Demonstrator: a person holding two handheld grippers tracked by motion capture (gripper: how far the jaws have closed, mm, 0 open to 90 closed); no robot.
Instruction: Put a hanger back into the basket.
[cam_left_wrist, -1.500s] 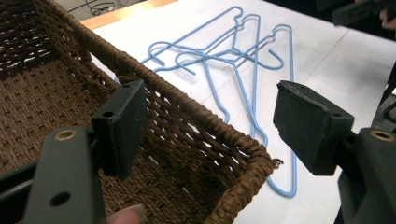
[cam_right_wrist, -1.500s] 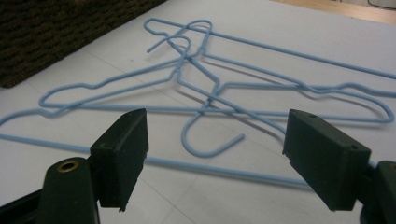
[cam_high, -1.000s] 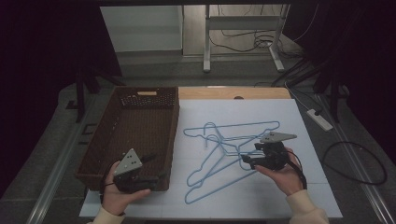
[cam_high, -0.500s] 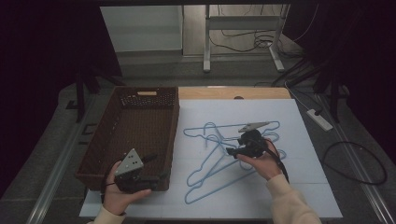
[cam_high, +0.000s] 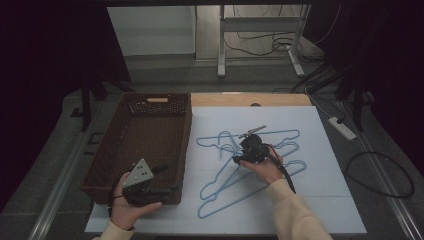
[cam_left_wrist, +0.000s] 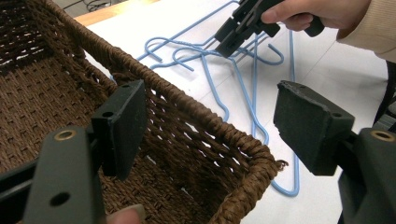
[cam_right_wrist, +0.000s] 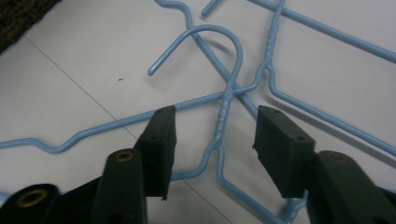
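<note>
Several light blue wire hangers (cam_high: 285, 132) lie overlapping on a white sheet (cam_high: 320, 200), right of a brown woven basket (cam_high: 186, 145). My right gripper (cam_high: 238, 159) is low over their hooks. In the right gripper view it (cam_right_wrist: 215, 119) stands open, one jaw on each side of a hanger's twisted neck (cam_right_wrist: 224, 114), with the hook (cam_right_wrist: 233, 39) just beyond. My left gripper (cam_high: 167, 179) hovers open at the basket's near right corner. In the left gripper view it (cam_left_wrist: 210, 107) straddles the rim (cam_left_wrist: 243, 144), and the right gripper (cam_left_wrist: 229, 39) is seen over the hangers (cam_left_wrist: 254, 93).
The basket is empty inside. A strip of wooden tabletop (cam_high: 240, 100) shows behind the sheet. On the floor at the right lie a power strip (cam_high: 342, 127) and cables (cam_high: 380, 175). A metal stand (cam_high: 220, 40) rises behind the table.
My right gripper has moved left and away from the person, from the hangers' right side to over their hooks. The left gripper has stayed at the basket corner.
</note>
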